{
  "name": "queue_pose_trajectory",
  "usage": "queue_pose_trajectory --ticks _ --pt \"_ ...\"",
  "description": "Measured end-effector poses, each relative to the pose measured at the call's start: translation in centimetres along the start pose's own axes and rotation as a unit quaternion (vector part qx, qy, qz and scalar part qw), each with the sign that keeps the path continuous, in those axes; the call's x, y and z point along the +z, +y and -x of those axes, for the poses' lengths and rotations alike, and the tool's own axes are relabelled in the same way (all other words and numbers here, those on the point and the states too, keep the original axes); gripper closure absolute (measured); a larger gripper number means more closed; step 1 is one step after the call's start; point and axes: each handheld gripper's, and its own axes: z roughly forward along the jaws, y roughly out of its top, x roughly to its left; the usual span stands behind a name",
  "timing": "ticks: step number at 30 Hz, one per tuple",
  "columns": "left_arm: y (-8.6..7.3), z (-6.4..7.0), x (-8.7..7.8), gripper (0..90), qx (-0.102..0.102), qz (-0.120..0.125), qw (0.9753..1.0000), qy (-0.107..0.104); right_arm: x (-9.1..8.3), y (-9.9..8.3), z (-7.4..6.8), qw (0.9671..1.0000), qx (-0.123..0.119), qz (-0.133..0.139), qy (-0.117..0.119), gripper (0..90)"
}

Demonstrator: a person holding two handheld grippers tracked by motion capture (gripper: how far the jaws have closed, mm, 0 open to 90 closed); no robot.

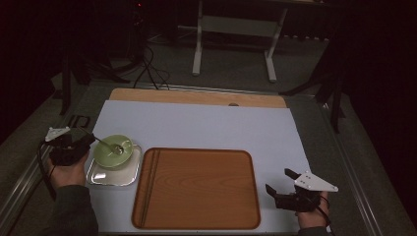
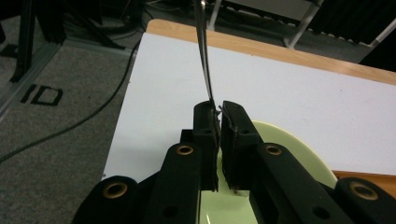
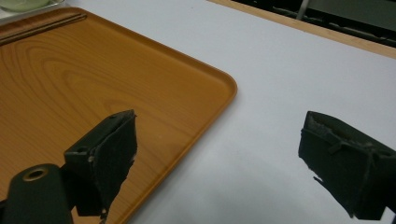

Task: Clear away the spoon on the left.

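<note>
On my left gripper (image 2: 217,114) the fingers (image 2: 205,126) are pressed together and pinching the thin metal handle of the spoon (image 1: 109,145). In the left gripper view the handle (image 2: 204,56) rises straight out of the narrow slit between the two fingertips and runs up past the top edge, so the grip sits at the very end of the handle, right at the tips.

From the high view I see the spoon slanting from that gripper (image 1: 84,140) at the table's left edge towards the green bowl (image 1: 114,151), with the spoon's head lying inside the bowl near its middle. The bowl sits on a small metal tray (image 1: 101,178), and that tray lies just beside the left edge of the large wooden tray (image 1: 196,189). A pair of chopsticks (image 1: 149,187) lies along the wooden tray's left side. Everything rests on the pale sheet (image 1: 206,128) that covers the table.

My right gripper (image 1: 278,182) hovers near the wooden tray's lower right corner, well apart from the spoon. Its fingers (image 3: 105,158) are spread wide with nothing between them; in the right gripper view one finger hangs over the tray's corner (image 3: 219,86) and the other over the bare sheet.
</note>
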Motion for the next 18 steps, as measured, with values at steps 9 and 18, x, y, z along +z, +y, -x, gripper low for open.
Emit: queue_pose_trajectory --ticks 9,18 --pt "0.0 0.9 0.0 83.2 0.026 0.022 0.9994 -0.005 0.0 0.0 0.0 1.0 0.0 0.0 0.0 10.9" --pt "0.2 1.0 0.7 82.0 0.035 0.02 0.9992 0.008 0.0 0.0 0.0 1.0 0.0 0.0 0.001 10.9"
